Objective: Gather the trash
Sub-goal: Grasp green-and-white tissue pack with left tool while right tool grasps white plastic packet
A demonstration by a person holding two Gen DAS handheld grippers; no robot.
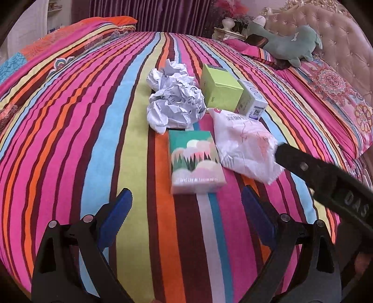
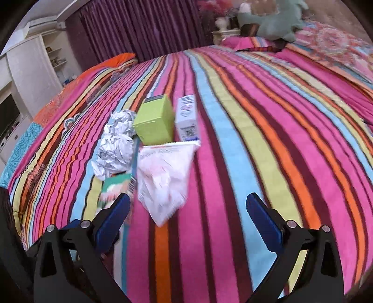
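Observation:
Trash lies in a cluster on the striped bed: crumpled white paper (image 1: pixel 173 100) (image 2: pixel 114 146), a lime-green box (image 1: pixel 219 87) (image 2: pixel 155 123), a small white-and-blue box (image 1: pixel 253 101) (image 2: pixel 187 118), a white plastic wrapper (image 1: pixel 244 144) (image 2: pixel 163 177) and a green-and-pink tissue pack (image 1: pixel 194 160) (image 2: pixel 114 188). My left gripper (image 1: pixel 186 205) is open and empty, just short of the tissue pack. My right gripper (image 2: pixel 188 209) is open and empty, with the wrapper's near end between its fingers. One right finger (image 1: pixel 326 181) shows in the left wrist view beside the wrapper.
The striped bedspread (image 1: pixel 70 139) (image 2: pixel 268 139) covers the bed. A green plush toy (image 1: pixel 286 44) (image 2: pixel 272 21) lies on pillows by the padded headboard (image 1: pixel 338 39). A folded quilt (image 1: pixel 70 39) lies at the far left. Purple curtains (image 2: pixel 139 25) and white shelves (image 2: pixel 35 70) stand behind.

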